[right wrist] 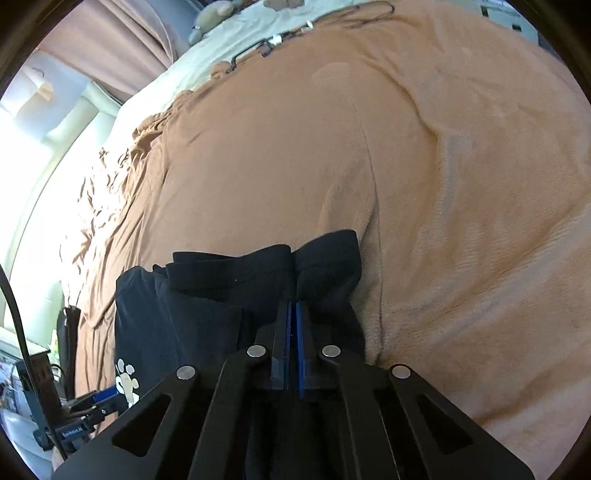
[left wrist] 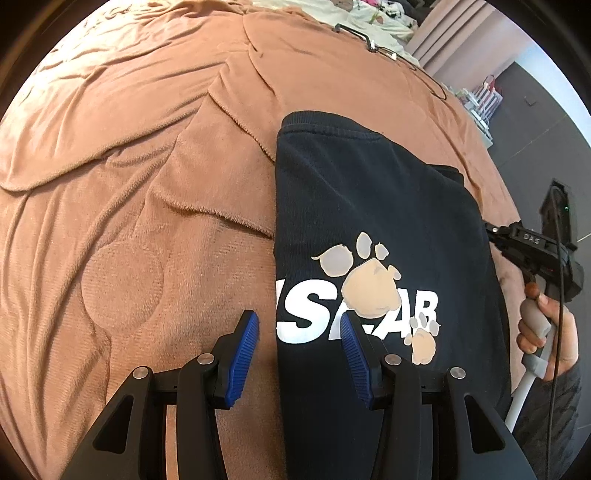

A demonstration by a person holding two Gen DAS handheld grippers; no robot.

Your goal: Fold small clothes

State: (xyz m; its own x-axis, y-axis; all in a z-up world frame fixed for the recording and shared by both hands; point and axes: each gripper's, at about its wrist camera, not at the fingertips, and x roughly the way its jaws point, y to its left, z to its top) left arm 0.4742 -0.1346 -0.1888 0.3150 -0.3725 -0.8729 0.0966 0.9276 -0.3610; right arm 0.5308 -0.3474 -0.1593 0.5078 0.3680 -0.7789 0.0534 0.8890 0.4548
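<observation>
Across the brown blanket (left wrist: pixel 147 184) lies a dark shirt (left wrist: pixel 369 206), print side up and partly folded. Right gripper (right wrist: pixel 291 321) pinches its bunched edge, jaws pressed together on cloth; carry that edge over evenly. Left gripper (left wrist: pixel 299 343) hovers spread at the opposite edge, ready to pin it.

Upper frame, your left wrist view: rumpled tan blanket (left wrist: pixel 147 166) covering the bed; black cable (left wrist: pixel 373 44) along its far edge, cream patterned bedding (left wrist: pixel 384 18) beyond. Upper right: pink curtain (left wrist: pixel 454 40), dark floor (left wrist: pixel 535 122).
</observation>
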